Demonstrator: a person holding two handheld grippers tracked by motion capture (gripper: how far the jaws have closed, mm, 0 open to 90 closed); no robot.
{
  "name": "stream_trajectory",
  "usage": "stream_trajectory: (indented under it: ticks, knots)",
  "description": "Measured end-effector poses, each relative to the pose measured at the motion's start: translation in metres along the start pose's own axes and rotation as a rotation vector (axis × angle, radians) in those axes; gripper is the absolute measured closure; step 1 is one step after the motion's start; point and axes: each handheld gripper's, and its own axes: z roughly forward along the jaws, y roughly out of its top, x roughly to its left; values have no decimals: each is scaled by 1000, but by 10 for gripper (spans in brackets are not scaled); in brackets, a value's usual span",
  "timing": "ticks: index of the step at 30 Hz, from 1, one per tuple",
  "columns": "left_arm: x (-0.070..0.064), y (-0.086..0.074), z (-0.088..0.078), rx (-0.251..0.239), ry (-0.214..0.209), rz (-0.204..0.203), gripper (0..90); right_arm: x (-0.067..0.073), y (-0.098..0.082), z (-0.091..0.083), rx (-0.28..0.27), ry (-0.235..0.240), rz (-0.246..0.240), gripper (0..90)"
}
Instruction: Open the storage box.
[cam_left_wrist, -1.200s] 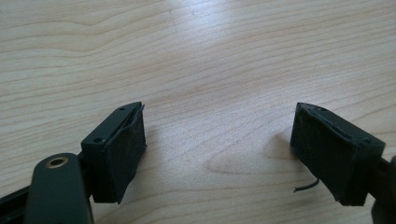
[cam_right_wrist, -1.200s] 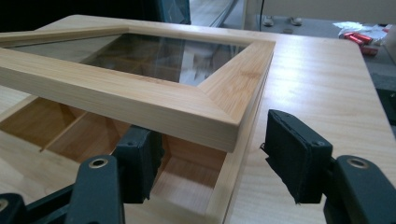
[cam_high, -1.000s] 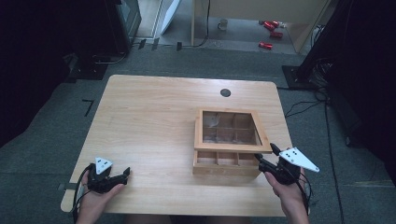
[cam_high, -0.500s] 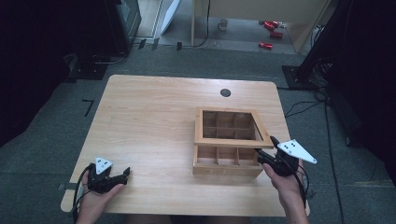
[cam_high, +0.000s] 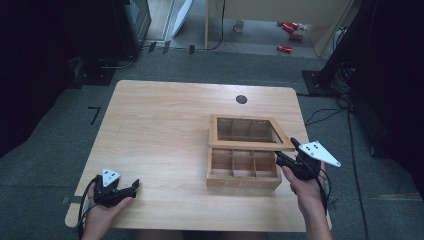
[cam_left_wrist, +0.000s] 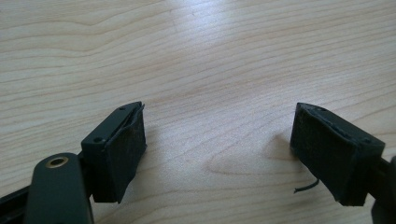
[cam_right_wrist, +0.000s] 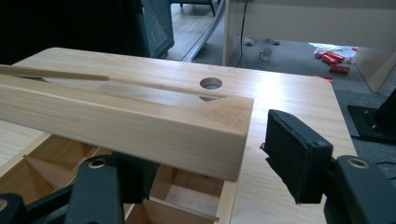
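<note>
one wooden box (cam_high: 243, 165) lies crosswise, lid (cam_high: 248, 131) tilted open away.

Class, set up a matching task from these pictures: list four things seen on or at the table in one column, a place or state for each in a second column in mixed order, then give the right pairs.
Things:
1. lid
2. left gripper
3. right gripper
4. round hole

Places or states:
A. in the tabletop near its far edge
B. at the raised front corner of the lid
C. lifted partway off the box
D. open, low over bare table near the front left corner

Pairs: 1-C, 2-D, 3-B, 4-A
</note>
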Motion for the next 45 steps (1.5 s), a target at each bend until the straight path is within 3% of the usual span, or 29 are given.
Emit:
stream_trajectory:
  ticks: [15,26,33,45]
  knots:
    - [0,0,0,-2,-1,-2,191,-3,6,5,0,-13,-30,374]
    - [0,0,0,-1,-1,-1,191,-2,15,7,-28,7,-63,482]
    - [0,0,0,-3,-1,-3,191,-5,26,13,-48,14,-50,485]
    - [0,0,1,-2,0,-1,192,-12,51,30,-79,11,-81,488]
